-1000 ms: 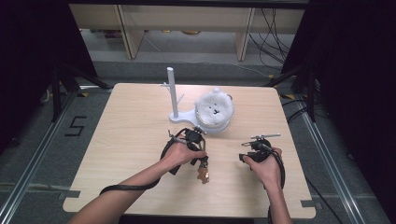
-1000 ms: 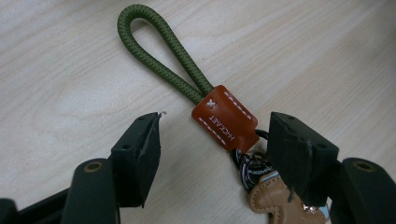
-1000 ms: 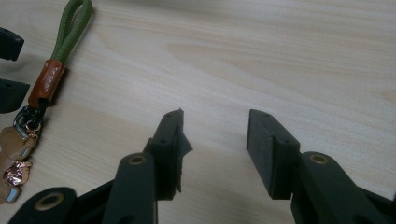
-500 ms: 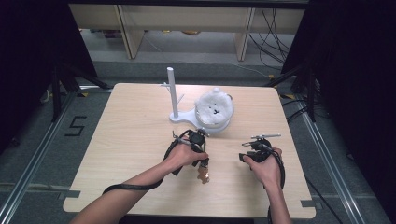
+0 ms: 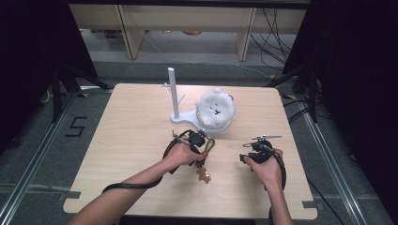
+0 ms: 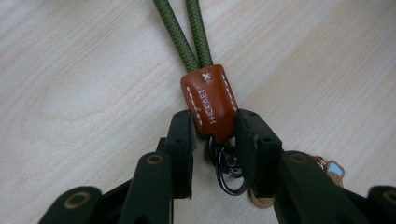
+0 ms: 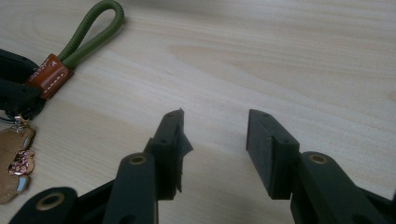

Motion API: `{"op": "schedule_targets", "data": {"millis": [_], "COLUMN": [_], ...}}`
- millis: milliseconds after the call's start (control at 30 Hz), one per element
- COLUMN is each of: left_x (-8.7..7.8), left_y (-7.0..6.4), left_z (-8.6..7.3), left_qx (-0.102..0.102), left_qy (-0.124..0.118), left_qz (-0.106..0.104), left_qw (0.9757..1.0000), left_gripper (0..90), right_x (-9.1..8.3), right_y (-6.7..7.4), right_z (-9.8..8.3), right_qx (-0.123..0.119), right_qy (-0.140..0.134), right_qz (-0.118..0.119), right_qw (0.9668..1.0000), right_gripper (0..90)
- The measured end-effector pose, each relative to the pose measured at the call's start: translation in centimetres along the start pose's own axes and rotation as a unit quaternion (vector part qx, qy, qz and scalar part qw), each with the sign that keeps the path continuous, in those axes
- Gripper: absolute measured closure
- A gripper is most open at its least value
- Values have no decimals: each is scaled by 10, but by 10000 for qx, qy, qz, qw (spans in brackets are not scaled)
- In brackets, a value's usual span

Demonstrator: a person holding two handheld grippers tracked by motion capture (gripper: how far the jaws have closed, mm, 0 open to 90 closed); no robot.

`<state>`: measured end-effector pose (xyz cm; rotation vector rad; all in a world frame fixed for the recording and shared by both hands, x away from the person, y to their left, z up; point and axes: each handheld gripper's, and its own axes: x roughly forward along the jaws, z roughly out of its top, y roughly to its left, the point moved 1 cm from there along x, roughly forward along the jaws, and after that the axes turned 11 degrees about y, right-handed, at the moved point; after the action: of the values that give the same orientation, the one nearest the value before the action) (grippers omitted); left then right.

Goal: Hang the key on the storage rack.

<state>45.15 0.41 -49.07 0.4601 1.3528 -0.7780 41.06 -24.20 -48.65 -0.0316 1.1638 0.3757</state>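
The keychain (image 5: 205, 159) is lying on the wooden table (image 5: 122, 140) near its middle, just in front of the white stand (image 5: 174, 96) and the fluffy white plush (image 5: 215, 108), and the person's left gripper (image 6: 214, 128) is closing on it: the jaws have just been shutting, and the pads are now pressing on the brown leather tab (image 6: 208, 102) from both sides, with the green cord loop (image 6: 184, 32) running away beyond them. So the pick-up looks to be the step in hand; the next move, I would judge, calls for a straight lift that is keeping the narrow tab from slipping out, perhaps towards the stand's pegs. Further right, the right gripper (image 7: 214, 135) is resting on the table with its jaws standing apart and nothing between them. The left gripper view is giving the pinch itself, the stitching and the dark metal ring (image 6: 229, 170) behind the tab; the high view is showing both hands and the stand, yet hides that contact under the left hand (image 5: 180, 154). The right gripper view is offering the loop (image 7: 93, 30) from the side, plus a small bear charm (image 7: 16, 158).
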Motion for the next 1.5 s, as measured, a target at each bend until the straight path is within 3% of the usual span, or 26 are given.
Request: {"op": "schedule_targets", "data": {"millis": [200, 233, 267, 400, 433, 600, 700, 800, 833, 933, 1133, 1367, 1500], "left_x": [0, 0, 0, 0, -1, -1, 1, 1, 1, 2, 3, -2, -1], "left_y": [-1, -2, -2, -3, -3, -3, -2, -3, -3, -5, -8, -10, -10], "left_z": [0, -1, -1, -2, -2, 0, 2, 2, 4, 5, 9, 13, 15], "left_qx": [210, 297, 360, 423, 471, 312, 157, 139, 179, 169, 116, -3, -63], "left_qy": [-4, -21, -19, -37, -7, 67, 61, 67, 53, 55, 159, 144, 136], "left_qz": [95, 123, 158, 186, 195, 135, 62, 64, 85, 77, 85, -68, -48], "left_qw": [9997, 9995, 9992, 9989, 9987, 9994, 9998, 9999, 9998, 9998, 9998, 9999, 9999], "left_gripper": [714, 728, 730, 734, 735, 707, 607, 570, 558, 530, 522, 498, 482], "right_x": [1, 1, 1, 3, 2, 0, 1, 3, 1, 1, 1, 0, 1], "right_y": [0, 4, 4, 0, 2, 1, 1, 3, 3, 3, 1, 0, 1], "right_z": [0, -1, -1, 0, -1, -1, -1, -1, -1, -1, -1, -2, -2], "right_qx": [19, 248, 286, 39, 226, 133, 159, 218, 241, 242, 168, 177, 227], "right_qy": [-11, 72, 131, 69, 94, 106, 40, -30, 92, 100, 81, 191, 127], "right_qz": [-25, 100, 31, -73, -28, 51, 55, 100, 129, 134, 89, 58, 38], "right_qw": [10000, 9996, 9995, 9999, 9997, 9998, 9999, 9997, 9996, 9996, 9998, 9996, 9997], "right_gripper": [575, 575, 574, 574, 573, 568, 566, 565, 564, 563, 561, 561, 560]}}
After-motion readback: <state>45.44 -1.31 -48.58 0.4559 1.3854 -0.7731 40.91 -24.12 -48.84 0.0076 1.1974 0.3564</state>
